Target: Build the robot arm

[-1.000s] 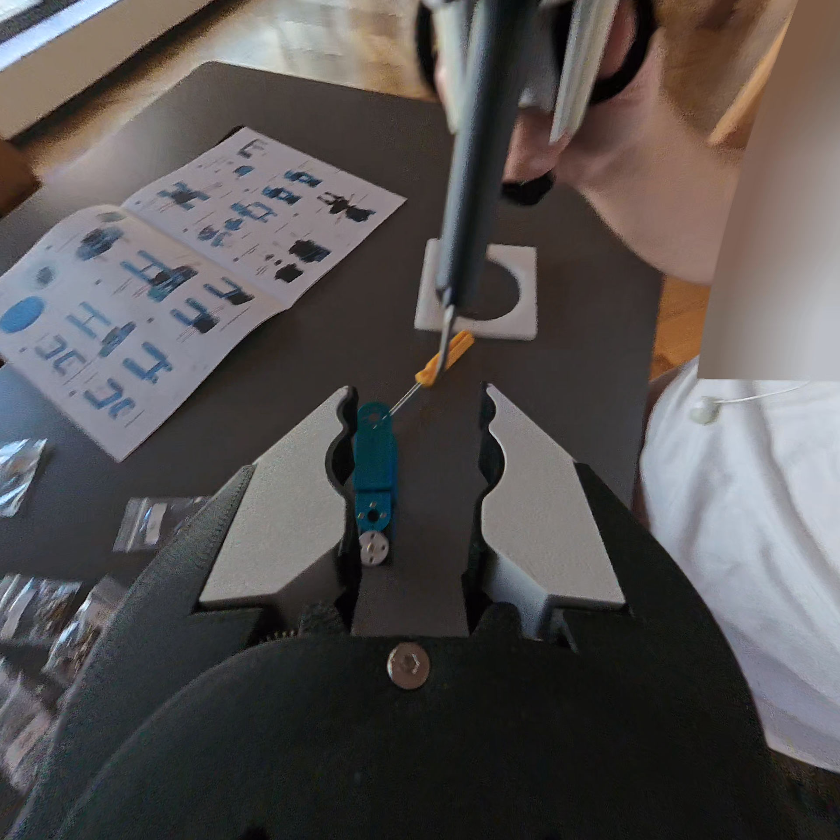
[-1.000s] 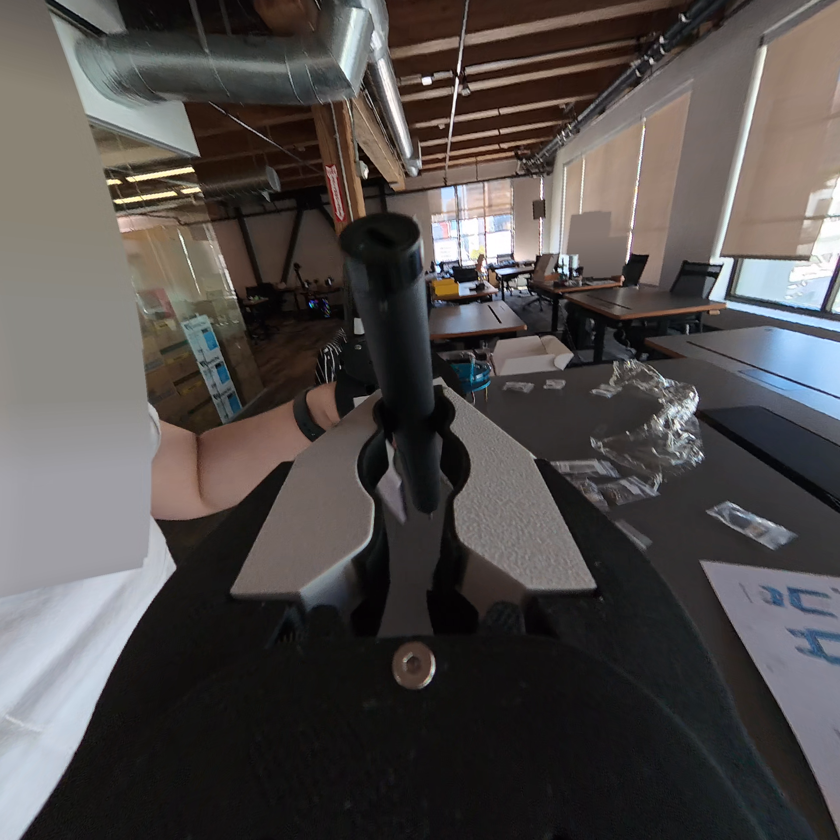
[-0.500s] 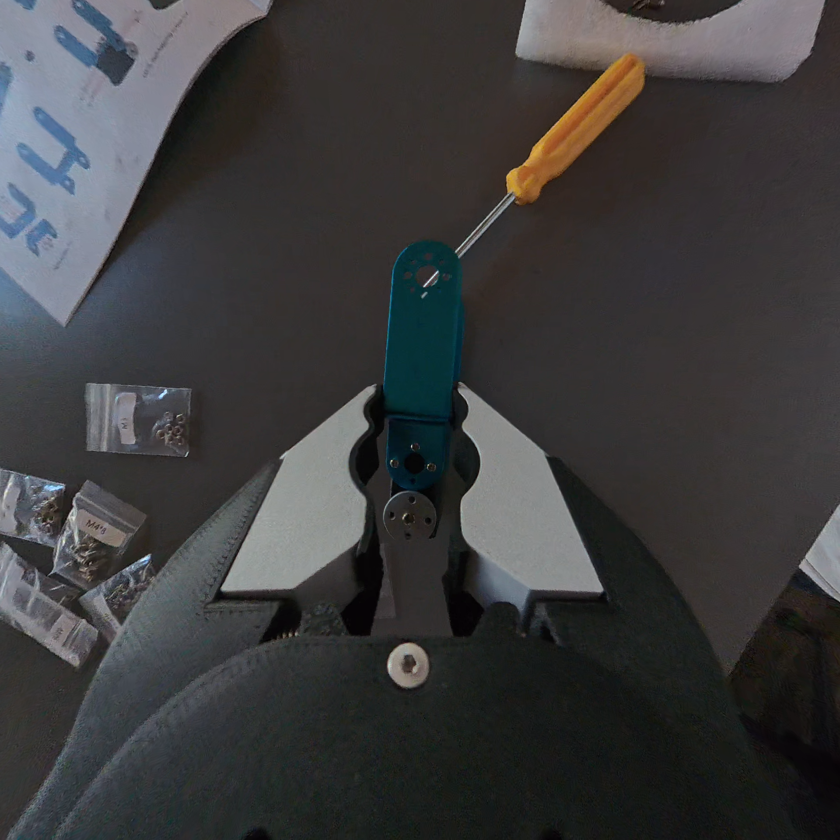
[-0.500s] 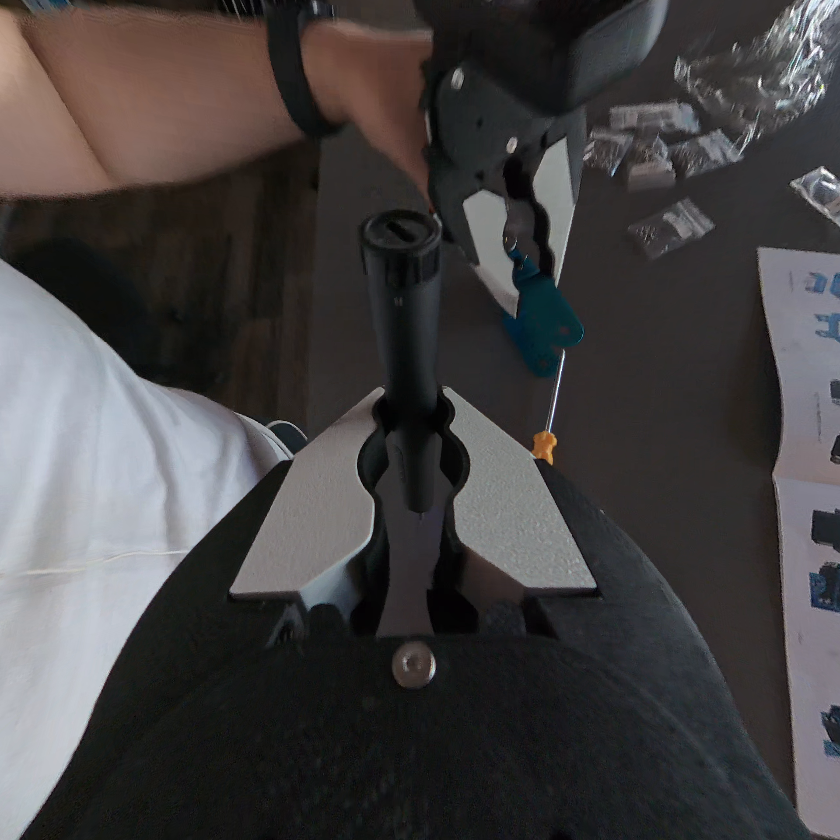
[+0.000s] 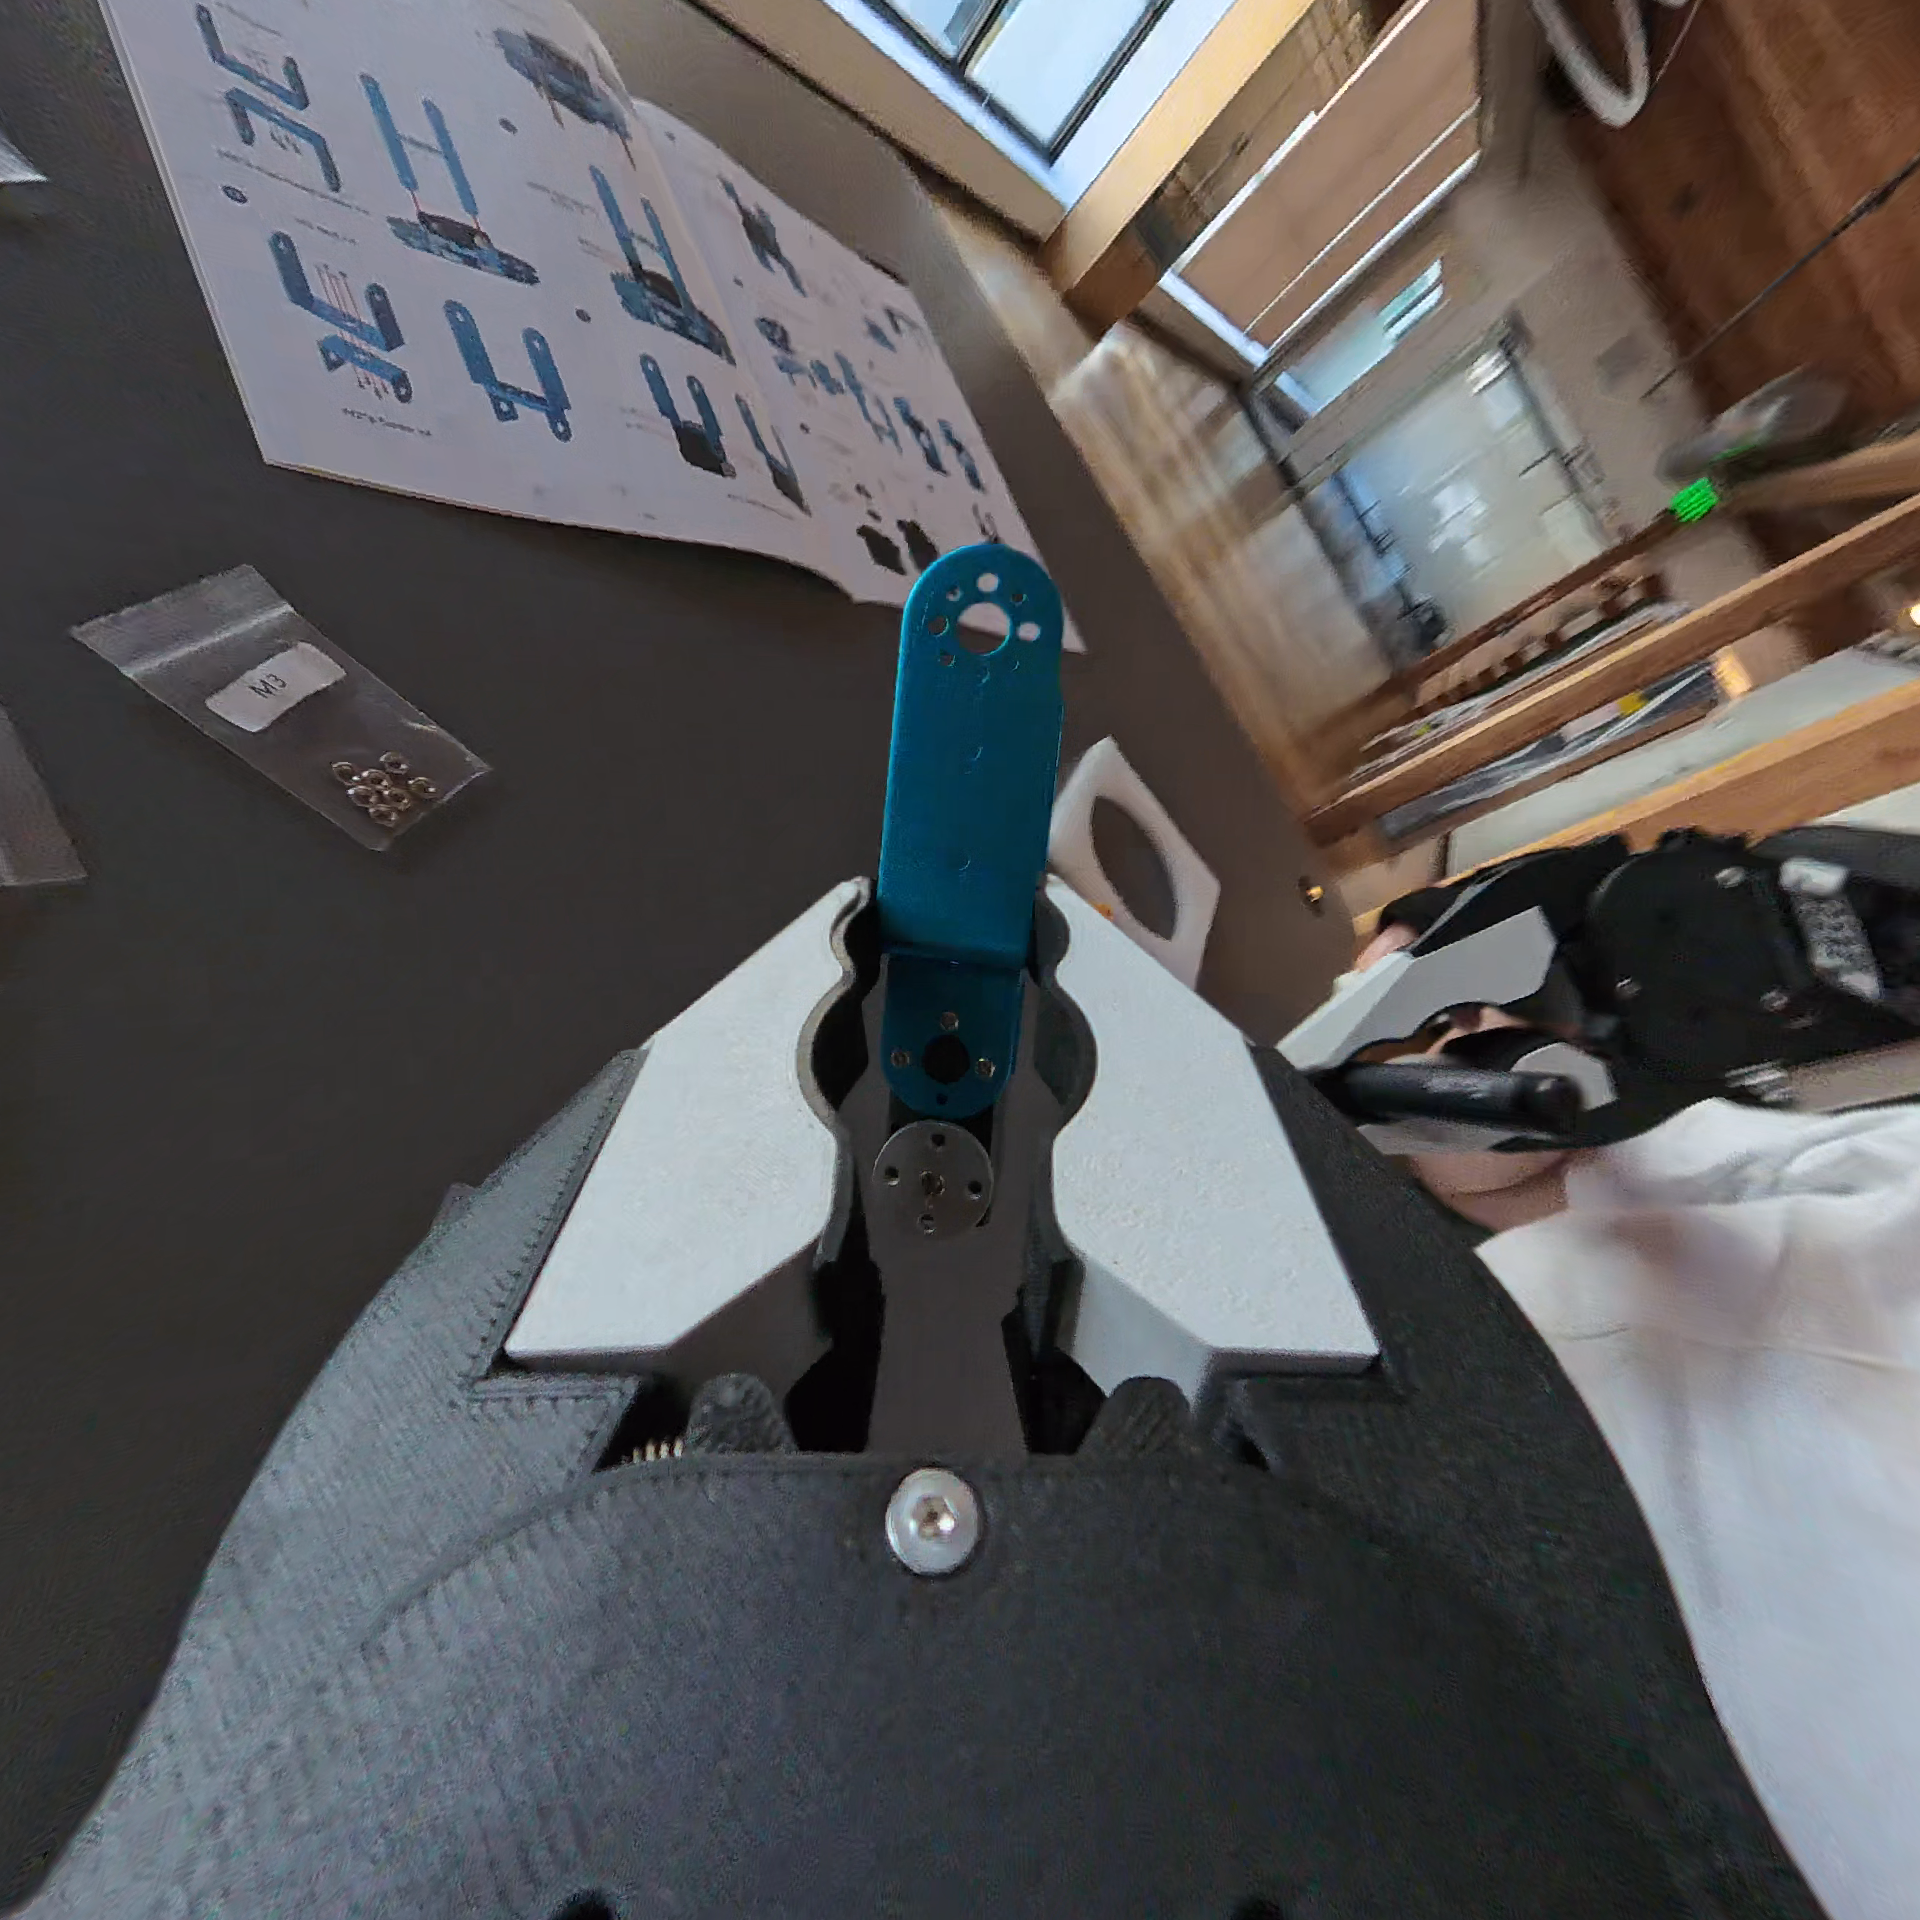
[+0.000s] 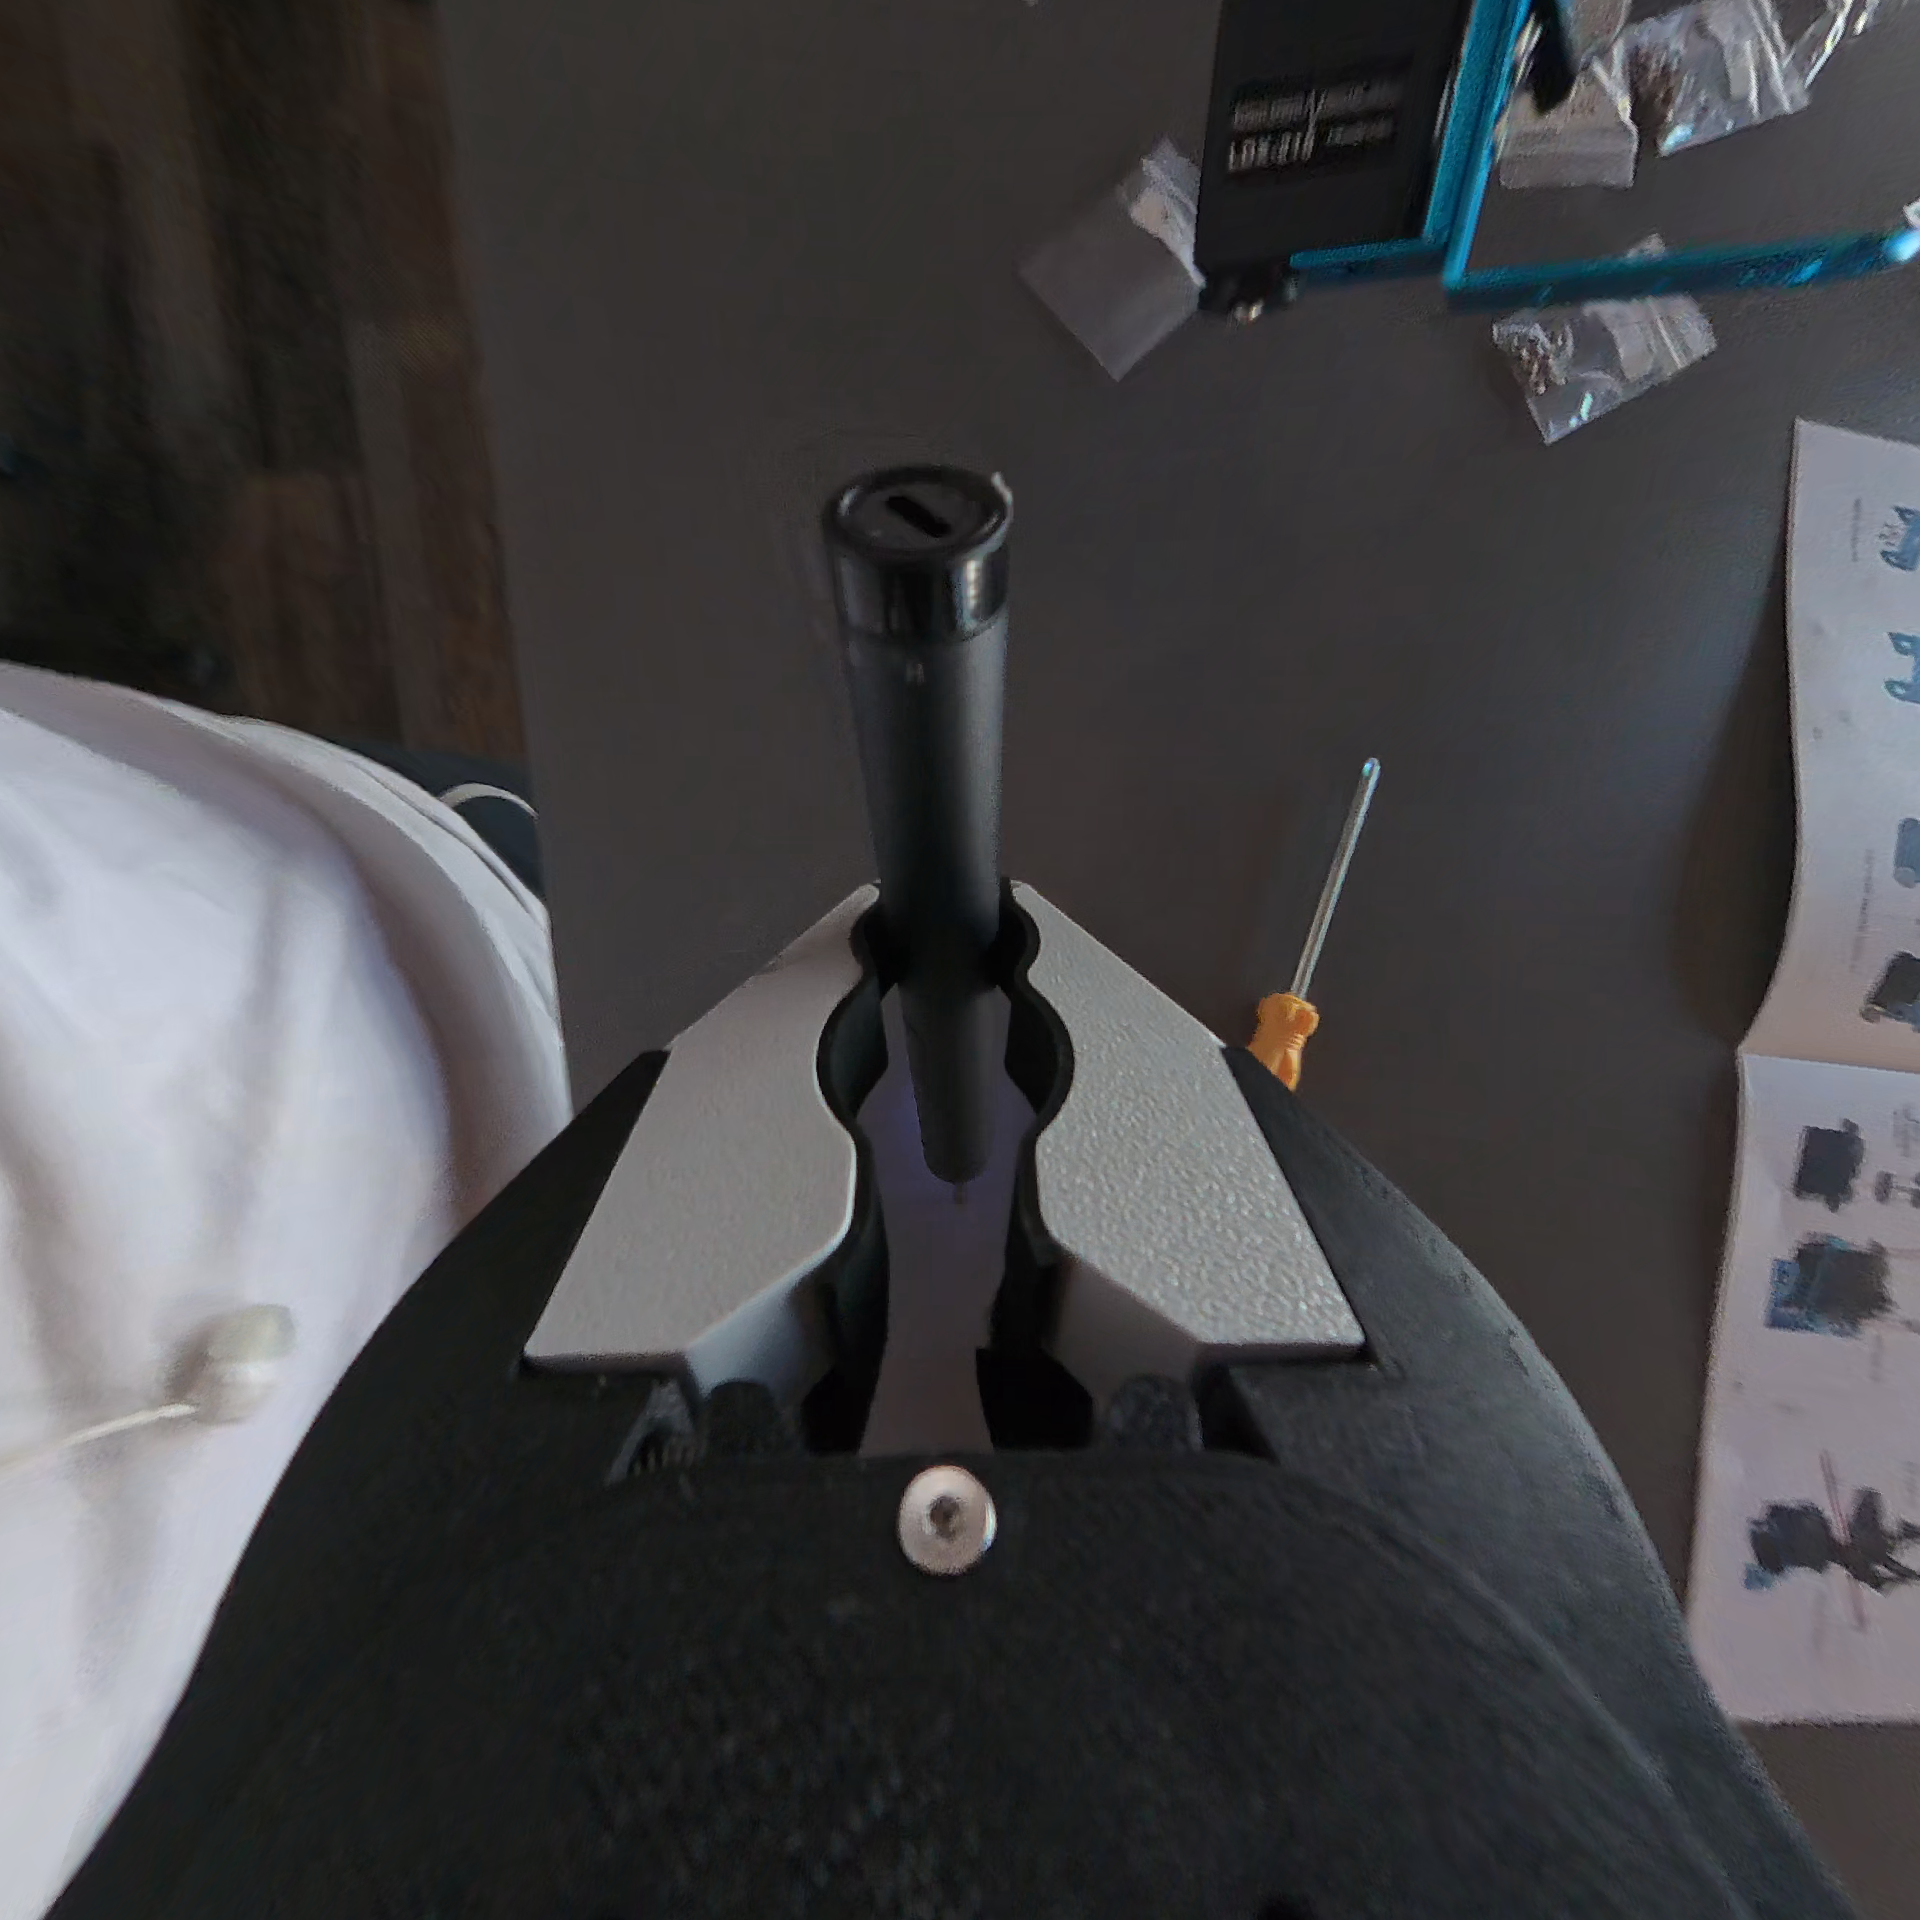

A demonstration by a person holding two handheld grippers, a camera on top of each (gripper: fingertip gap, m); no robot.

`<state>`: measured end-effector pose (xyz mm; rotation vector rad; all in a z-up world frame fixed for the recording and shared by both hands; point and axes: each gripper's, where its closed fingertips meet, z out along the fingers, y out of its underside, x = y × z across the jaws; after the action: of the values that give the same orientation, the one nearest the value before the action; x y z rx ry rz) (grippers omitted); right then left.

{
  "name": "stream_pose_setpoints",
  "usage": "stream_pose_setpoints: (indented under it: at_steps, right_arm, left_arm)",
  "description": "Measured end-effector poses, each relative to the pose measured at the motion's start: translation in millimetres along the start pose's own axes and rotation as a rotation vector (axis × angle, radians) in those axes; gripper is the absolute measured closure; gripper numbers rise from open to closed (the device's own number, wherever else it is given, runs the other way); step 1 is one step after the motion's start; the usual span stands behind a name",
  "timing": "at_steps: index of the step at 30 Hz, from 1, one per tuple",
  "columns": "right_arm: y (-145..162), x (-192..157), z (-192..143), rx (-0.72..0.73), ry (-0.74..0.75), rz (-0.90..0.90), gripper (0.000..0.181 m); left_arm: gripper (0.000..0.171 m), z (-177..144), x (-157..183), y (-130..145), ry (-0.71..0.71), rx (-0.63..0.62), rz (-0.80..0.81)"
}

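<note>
Blue servo bracket (image 5: 971, 790) sits clamped in our left gripper (image 5: 948, 914), raised off the dark table (image 5: 623, 727) beside the open instruction booklet (image 5: 499, 260); our right gripper (image 6: 940, 925), pointed down at the table, pinches a black electric screwdriver (image 6: 930, 748), orange screwdriver (image 6: 1314, 935) lying just beside

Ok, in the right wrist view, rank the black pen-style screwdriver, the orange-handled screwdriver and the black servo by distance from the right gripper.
1. black pen-style screwdriver: clamped in the right gripper itself, pointing forward.
2. orange-handled screwdriver: lying just to its right.
3. black servo: far ahead at upper right, in a blue bracket.
</note>
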<state>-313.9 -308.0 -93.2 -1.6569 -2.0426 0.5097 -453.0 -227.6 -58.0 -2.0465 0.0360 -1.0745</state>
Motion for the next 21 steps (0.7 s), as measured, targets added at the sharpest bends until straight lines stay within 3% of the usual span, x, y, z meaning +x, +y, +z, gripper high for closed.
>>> stream_pose_setpoints:
  at_steps: [4,12,18,21]
  right_arm:
    - [2.9,12.7,26.0,-0.158,0.105,-0.004,0.164]
    - [11.8,12.2,79.1,-0.389,0.176,0.023,0.163]
    - [2.9,8.9,88.2,-0.308,0.142,0.178,0.162]
    - [-6.4,6.4,88.0,-0.194,0.106,0.264,0.139]
  left_arm:
    - [0.144,-12.5,3.0,-7.8,0.111,0.088,-0.111]
    - [0.144,-45.5,-2.0,-14.5,0.208,0.178,-0.160]
    - [0.144,-64.1,-2.7,-21.9,0.251,0.194,-0.162]
    - [0.144,-67.5,0.7,-23.9,0.284,0.200,-0.156]
